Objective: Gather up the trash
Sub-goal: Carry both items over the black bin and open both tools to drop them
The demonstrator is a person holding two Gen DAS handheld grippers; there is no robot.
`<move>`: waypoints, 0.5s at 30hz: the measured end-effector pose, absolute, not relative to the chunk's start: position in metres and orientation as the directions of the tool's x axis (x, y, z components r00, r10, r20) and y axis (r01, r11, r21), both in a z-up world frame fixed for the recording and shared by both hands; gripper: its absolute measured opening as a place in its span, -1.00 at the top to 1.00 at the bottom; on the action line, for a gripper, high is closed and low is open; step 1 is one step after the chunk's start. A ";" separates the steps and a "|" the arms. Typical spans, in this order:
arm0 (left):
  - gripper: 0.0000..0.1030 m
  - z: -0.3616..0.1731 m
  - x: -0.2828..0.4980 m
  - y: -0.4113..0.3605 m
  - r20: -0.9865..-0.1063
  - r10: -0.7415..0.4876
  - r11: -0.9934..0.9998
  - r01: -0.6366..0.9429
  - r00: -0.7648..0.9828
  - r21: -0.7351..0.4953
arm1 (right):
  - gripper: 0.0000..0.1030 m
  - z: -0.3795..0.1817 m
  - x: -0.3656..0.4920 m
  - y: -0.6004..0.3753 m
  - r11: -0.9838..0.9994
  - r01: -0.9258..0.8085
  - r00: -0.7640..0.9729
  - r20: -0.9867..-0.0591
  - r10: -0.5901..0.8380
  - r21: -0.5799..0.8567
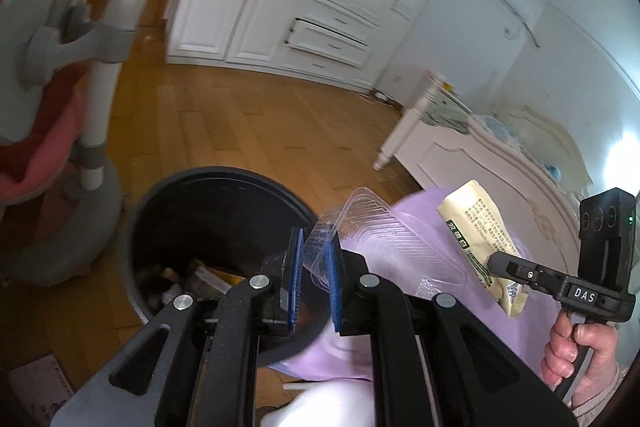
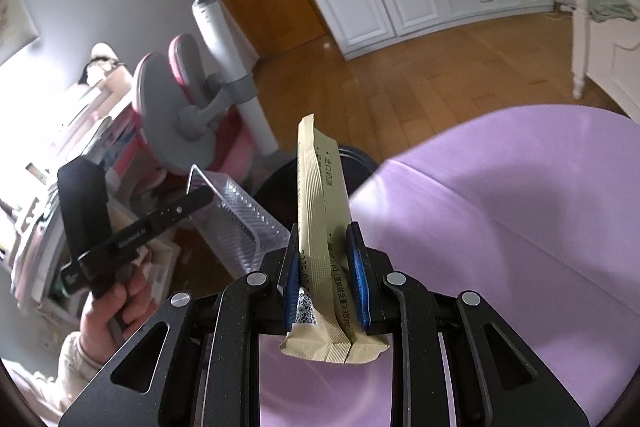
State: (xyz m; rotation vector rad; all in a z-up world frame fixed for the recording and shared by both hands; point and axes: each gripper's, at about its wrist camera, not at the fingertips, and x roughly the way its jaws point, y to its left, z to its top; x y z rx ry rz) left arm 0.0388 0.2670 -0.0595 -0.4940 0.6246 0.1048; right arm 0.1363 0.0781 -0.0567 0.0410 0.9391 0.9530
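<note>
Two grippers, each loaded. The left gripper [image 1: 316,279], lower centre of the left wrist view, is clamped on the edge of a clear plastic tray [image 1: 384,243]: thin, ribbed, rectangular with rounded corners. The right gripper [image 2: 323,279], lower centre of the right wrist view, is clamped on a beige paper carton [image 2: 320,227], flattened, with embossed crimped seams at its folded end. The carton bears dark Chinese print, a QR code and the partly readable figures "800mg"; other lettering is too small to read. In the left wrist view, the right gripper's body at right shows the white letters "DAS". A round black bin [image 1: 208,227] stands on the wood floor at lower left, holding scraps. A smooth lilac surface [image 2: 500,247] fills the lower right.
</note>
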 end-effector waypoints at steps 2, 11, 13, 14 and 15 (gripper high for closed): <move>0.75 -0.059 0.038 0.280 -0.587 -0.035 0.873 -0.261 0.809 -0.411 | 0.56 -0.058 0.142 0.101 0.598 -0.679 0.210 -0.667 0.715 0.427; 0.75 -0.073 0.042 0.311 -0.609 0.007 0.864 -0.311 0.793 -0.395 | 0.56 -0.073 0.164 0.151 0.586 -0.662 0.155 -0.680 0.717 0.467; 0.75 -0.077 0.044 0.314 -0.617 0.007 0.862 -0.318 0.787 -0.395 | 0.56 -0.078 0.168 0.159 0.590 -0.656 0.149 -0.685 0.713 0.471; 0.75 -0.080 0.046 0.316 -0.620 0.007 0.862 -0.319 0.785 -0.394 | 0.56 -0.080 0.171 0.162 0.592 -0.653 0.147 -0.688 0.711 0.473; 0.75 -0.082 0.048 0.318 -0.624 0.008 0.862 -0.322 0.781 -0.392 | 0.56 -0.083 0.173 0.165 0.594 -0.649 0.145 -0.690 0.709 0.475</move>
